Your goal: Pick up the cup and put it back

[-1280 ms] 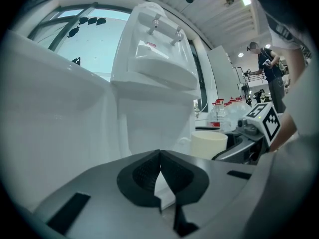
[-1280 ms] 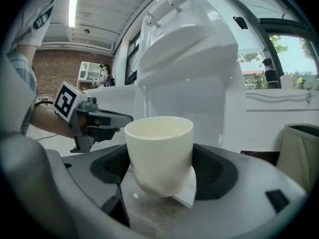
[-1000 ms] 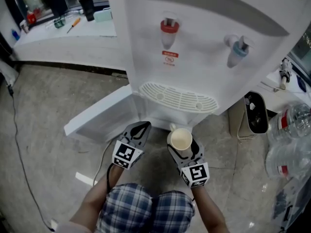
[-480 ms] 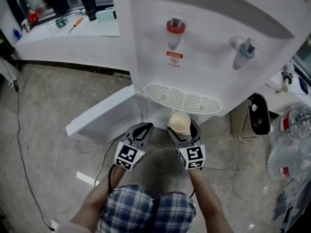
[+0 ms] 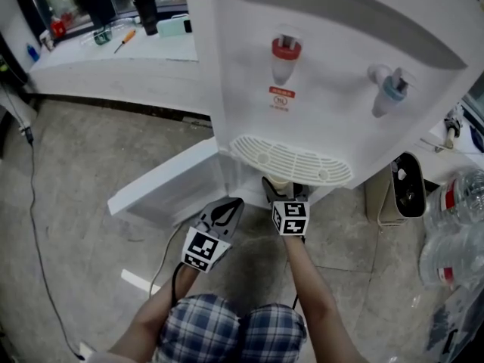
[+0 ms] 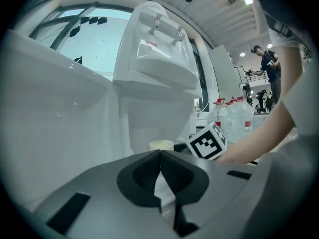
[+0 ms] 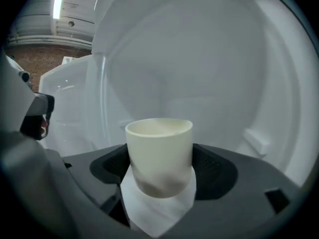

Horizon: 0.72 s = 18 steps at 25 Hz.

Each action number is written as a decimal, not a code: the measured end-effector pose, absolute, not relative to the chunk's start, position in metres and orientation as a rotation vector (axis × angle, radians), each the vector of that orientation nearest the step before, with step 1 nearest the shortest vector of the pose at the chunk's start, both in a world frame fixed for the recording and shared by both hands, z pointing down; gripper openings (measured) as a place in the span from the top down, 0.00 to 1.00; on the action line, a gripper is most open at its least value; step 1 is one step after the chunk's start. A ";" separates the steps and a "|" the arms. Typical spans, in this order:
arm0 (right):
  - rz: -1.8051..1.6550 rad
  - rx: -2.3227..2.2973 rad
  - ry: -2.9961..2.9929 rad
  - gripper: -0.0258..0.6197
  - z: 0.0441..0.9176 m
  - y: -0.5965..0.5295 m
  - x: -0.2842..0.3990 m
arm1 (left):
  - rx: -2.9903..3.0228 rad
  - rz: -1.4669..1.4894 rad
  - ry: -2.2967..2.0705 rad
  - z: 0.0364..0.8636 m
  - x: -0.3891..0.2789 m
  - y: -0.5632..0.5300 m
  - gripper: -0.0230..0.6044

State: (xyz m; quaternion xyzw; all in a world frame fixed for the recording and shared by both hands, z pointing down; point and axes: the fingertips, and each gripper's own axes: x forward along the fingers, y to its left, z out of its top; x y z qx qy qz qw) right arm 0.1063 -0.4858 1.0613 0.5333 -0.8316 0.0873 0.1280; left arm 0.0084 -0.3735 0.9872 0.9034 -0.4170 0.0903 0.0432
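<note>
So the right gripper (image 5: 283, 193) is clamped on the cream cup (image 7: 159, 153), one pad on each side of it, and the cup is upright with its mouth up. It's pushed in under the front edge of the drip tray (image 5: 291, 159) on the white water dispenser (image 5: 333, 74), right at the mouth of the lower compartment. From the head view the tray hides nearly all of the cup. All you see behind it in the right gripper view is white plastic wall. I can't tell if the cup's bottom is resting on anything.

The left gripper (image 5: 231, 207) is clenched shut with nothing in it (jaw tips meet in its own view). It hangs just left of the right one, near the compartment's open door (image 5: 162, 187). Red tap (image 5: 285, 51) and blue tap (image 5: 392, 91) are up above the tray.
</note>
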 end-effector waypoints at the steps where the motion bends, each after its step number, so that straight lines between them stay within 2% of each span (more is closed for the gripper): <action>1: 0.261 1.550 -2.402 0.34 1.069 -0.489 0.106 | 2.762 0.277 -1.274 0.988 0.008 -0.373 0.92; 7: 0.295 1.504 -2.288 0.34 1.120 -0.494 0.111 | 2.763 0.293 -1.266 0.990 0.008 -0.372 0.92; 13: 0.391 1.528 -2.328 0.33 1.127 -0.491 0.111 | 2.759 0.297 -1.262 0.990 0.007 -0.370 0.92; 15: 0.439 1.553 -2.352 0.25 1.125 -0.490 0.111 | 2.759 0.294 -1.262 0.990 0.008 -0.370 0.92; 18: 0.454 1.568 -2.386 0.21 1.119 -0.489 0.111 | 2.759 0.290 -1.262 0.989 0.009 -0.370 0.92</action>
